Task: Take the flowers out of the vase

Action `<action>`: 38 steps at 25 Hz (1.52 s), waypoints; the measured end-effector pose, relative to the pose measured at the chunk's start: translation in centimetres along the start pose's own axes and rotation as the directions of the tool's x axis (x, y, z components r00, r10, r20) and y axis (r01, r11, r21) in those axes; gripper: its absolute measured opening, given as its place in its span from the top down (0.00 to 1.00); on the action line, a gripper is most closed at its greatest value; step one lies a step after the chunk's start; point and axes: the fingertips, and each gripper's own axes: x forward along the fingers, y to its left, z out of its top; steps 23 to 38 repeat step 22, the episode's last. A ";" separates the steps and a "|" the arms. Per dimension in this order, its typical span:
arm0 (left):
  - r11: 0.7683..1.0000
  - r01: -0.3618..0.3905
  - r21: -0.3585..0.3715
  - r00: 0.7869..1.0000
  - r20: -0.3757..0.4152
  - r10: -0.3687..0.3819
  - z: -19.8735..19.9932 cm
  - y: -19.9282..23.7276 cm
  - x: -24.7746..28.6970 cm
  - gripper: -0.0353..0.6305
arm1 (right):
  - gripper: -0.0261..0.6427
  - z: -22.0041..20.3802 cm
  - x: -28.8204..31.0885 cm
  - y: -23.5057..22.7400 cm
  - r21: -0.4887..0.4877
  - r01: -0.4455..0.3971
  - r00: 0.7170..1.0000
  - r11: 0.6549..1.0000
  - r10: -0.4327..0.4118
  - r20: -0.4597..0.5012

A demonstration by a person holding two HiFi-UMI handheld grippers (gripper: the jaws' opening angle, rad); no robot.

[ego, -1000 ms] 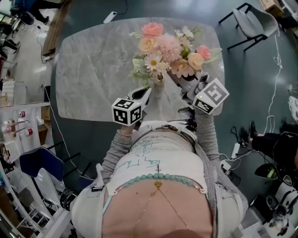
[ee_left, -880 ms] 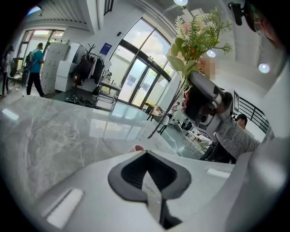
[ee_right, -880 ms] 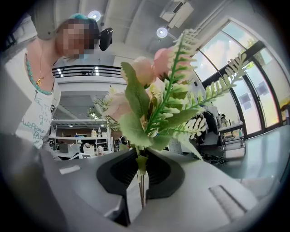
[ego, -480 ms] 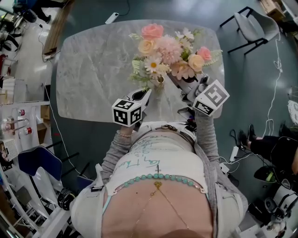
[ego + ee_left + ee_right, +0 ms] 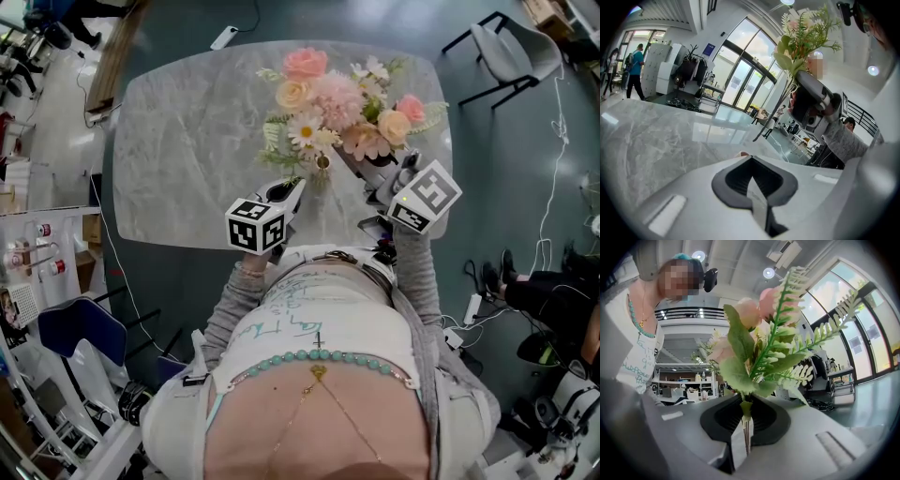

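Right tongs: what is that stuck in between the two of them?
The thin stems of the flowers, pinched between the right tongs, with leaves and pink blooms above. The right gripper view shows it.

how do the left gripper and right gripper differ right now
The right gripper is shut on the flowers by their stems; the left gripper is shut on nothing. The right gripper looks into the flowers; the left gripper looks across the table. Both have their jaws together.
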 end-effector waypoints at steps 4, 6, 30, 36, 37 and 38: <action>1.000 0.003 0.001 1.000 -0.002 -0.003 0.0 0.0 0.0 0.95 | 0.88 0.0 0.0 0.0 0.002 0.005 1.000 1.000 -0.005 -0.001; 1.000 0.004 -0.001 1.000 -0.005 -0.004 0.0 0.1 0.1 0.95 | 0.88 -0.2 0.0 -0.1 0.004 0.007 1.000 1.000 -0.007 -0.001; 1.000 -0.008 0.005 1.000 -0.021 0.008 -0.3 0.4 0.3 0.95 | 0.88 -0.7 0.0 -0.4 0.013 0.002 1.000 1.000 -0.002 -0.014; 1.000 -0.008 0.005 1.000 -0.021 0.008 -0.3 0.4 0.3 0.95 | 0.88 -0.7 0.0 -0.4 0.013 0.002 1.000 1.000 -0.002 -0.014; 1.000 -0.008 0.005 1.000 -0.021 0.008 -0.3 0.4 0.3 0.95 | 0.88 -0.7 0.0 -0.4 0.013 0.002 1.000 1.000 -0.002 -0.014; 1.000 -0.008 0.005 1.000 -0.021 0.008 -0.3 0.4 0.3 0.95 | 0.88 -0.7 0.0 -0.4 0.013 0.002 1.000 1.000 -0.002 -0.014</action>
